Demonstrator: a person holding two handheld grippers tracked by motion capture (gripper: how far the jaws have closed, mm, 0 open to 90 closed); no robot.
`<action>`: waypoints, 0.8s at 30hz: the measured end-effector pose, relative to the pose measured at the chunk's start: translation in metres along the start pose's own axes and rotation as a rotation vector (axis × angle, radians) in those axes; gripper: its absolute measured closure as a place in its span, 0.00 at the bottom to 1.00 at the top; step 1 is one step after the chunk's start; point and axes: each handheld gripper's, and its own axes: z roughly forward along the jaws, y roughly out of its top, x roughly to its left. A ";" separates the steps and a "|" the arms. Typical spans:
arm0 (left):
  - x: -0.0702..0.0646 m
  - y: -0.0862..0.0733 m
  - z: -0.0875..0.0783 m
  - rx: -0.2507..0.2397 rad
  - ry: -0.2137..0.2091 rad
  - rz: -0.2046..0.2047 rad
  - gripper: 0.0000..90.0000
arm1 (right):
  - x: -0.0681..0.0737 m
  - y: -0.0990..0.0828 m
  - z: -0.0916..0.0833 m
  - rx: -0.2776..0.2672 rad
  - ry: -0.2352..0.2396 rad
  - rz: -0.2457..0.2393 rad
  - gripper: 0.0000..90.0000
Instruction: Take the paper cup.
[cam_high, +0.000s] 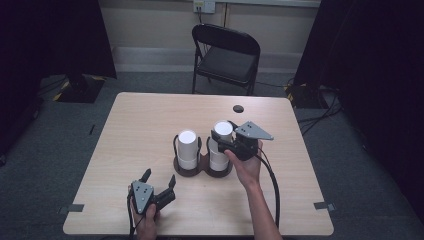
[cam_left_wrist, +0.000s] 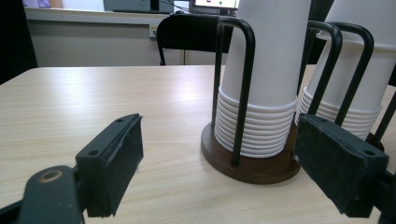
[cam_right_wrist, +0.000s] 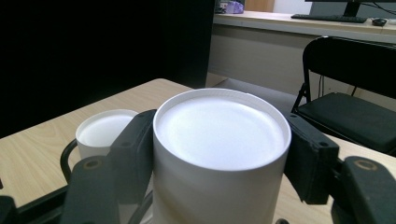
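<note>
Pale wood counter (cam_high: 135, 125): my right tool (cam_high: 220, 136) clamps the top cup (cam_right_wrist: 219, 140), left tool (cam_high: 159, 183) released, so nested cups may lift together or tip the holder (cam_left_wrist: 252, 165).

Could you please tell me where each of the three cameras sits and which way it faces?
High view: above the table, looking forward and down; both forearms enter from below.
Left gripper view: low on the left gripper, facing the left cup stack in its holder; its open jaws show.
Right gripper view: on the right gripper, jaws clamping the right cup stack.
Shared: all three show both stacks and the folding chair.
</note>
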 end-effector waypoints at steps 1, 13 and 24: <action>0.000 0.000 0.000 -0.001 0.005 0.001 0.18 | 0.000 0.001 -0.001 -0.003 0.000 -0.001 0.37; -0.002 0.000 0.001 -0.002 0.034 0.003 0.17 | 0.000 0.012 -0.007 -0.025 -0.003 -0.007 0.37; -0.003 0.000 0.002 0.001 0.016 0.023 0.26 | 0.000 0.022 -0.015 -0.035 0.014 0.018 0.37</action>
